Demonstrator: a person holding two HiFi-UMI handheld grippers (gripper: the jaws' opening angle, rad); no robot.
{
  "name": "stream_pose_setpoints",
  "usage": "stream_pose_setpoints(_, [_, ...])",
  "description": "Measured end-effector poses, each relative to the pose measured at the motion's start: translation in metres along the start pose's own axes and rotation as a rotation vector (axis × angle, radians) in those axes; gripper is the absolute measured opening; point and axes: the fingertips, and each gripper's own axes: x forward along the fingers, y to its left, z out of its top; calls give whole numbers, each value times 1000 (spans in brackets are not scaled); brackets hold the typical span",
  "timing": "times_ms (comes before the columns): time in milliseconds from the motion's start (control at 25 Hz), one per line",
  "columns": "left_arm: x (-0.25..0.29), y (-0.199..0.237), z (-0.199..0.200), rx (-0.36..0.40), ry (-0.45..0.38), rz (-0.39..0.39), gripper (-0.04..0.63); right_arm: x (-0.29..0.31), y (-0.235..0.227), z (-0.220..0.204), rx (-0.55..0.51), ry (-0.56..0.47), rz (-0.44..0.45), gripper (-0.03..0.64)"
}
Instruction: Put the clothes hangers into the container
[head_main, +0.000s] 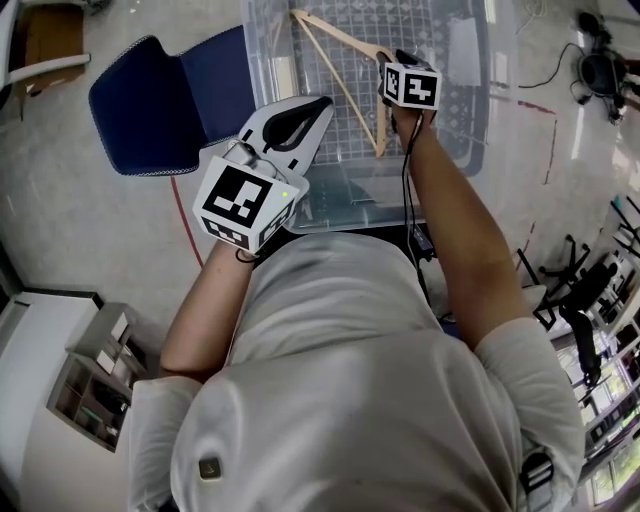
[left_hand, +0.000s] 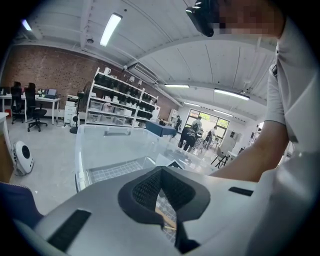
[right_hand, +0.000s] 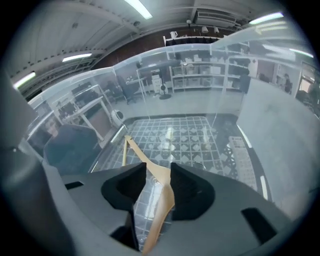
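Left gripper (head_main: 320, 105): nearest, held above the near edge of the container (head_main: 455, 95). Tips together, nothing between them.

Right gripper (right_hand: 159, 171): further in, angled down into the container. Jaws narrow, closed on the wooden hanger (right_hand: 163, 192) at its bend, with a pad on each side.

Hanger: inside the container. One arm runs out toward the far left corner, the other back toward the near wall. Cannot tell whether its far end rests on the gridded bottom.

Container: clear plastic, no lid on it.

Blue chair (head_main: 150, 105): beside the container's left wall.
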Motion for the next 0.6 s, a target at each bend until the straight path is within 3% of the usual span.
stream_pose_setpoints(200, [-15, -12, 6, 25, -6, -23, 17, -46, 26, 27, -45, -89, 30, 89])
stream_pose_setpoints(600, [-66, -32, 16, 83, -41, -61, 17, -160, 107, 51, -130, -268, 125, 31])
